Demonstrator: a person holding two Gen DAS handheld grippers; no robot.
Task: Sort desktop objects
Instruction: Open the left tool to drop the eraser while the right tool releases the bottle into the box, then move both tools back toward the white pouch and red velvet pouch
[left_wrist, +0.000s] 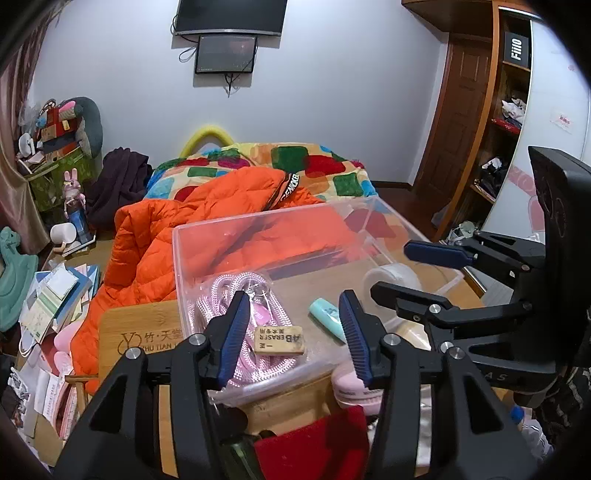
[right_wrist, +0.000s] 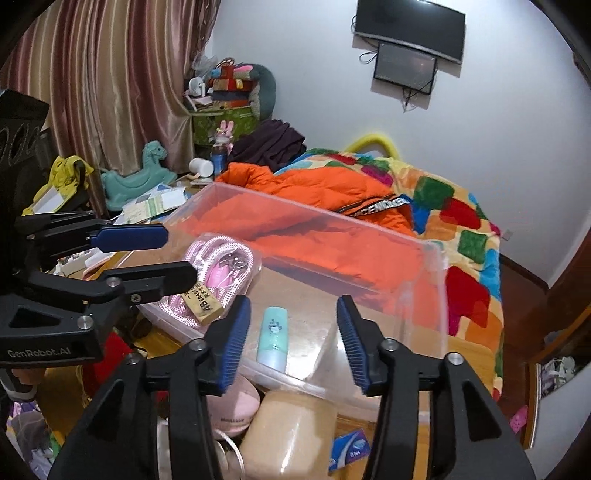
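Observation:
A clear plastic bin (left_wrist: 258, 225) (right_wrist: 439, 280) stands on the wooden desk. Inside lie a coiled pink rope (left_wrist: 221, 295) (right_wrist: 221, 266), a tan 4B eraser (left_wrist: 279, 341) (right_wrist: 204, 303), a mint green tube (left_wrist: 327, 314) (right_wrist: 274, 336) and a white tape roll (left_wrist: 391, 278). My left gripper (left_wrist: 293, 336) is open and empty above the bin's near edge, over the eraser. My right gripper (right_wrist: 293, 339) is open and empty above the mint tube; it also shows at the right of the left wrist view (left_wrist: 417, 271). The left gripper shows at the left of the right wrist view (right_wrist: 173, 254).
A pink round object (left_wrist: 354, 391) (right_wrist: 232, 406), a beige sponge-like block (right_wrist: 291, 428), a blue tissue pack (right_wrist: 349, 448) and a red cloth (left_wrist: 314, 443) lie before the bin. A bamboo board (left_wrist: 136, 336) sits left. Behind: bed with orange jacket (left_wrist: 207, 206).

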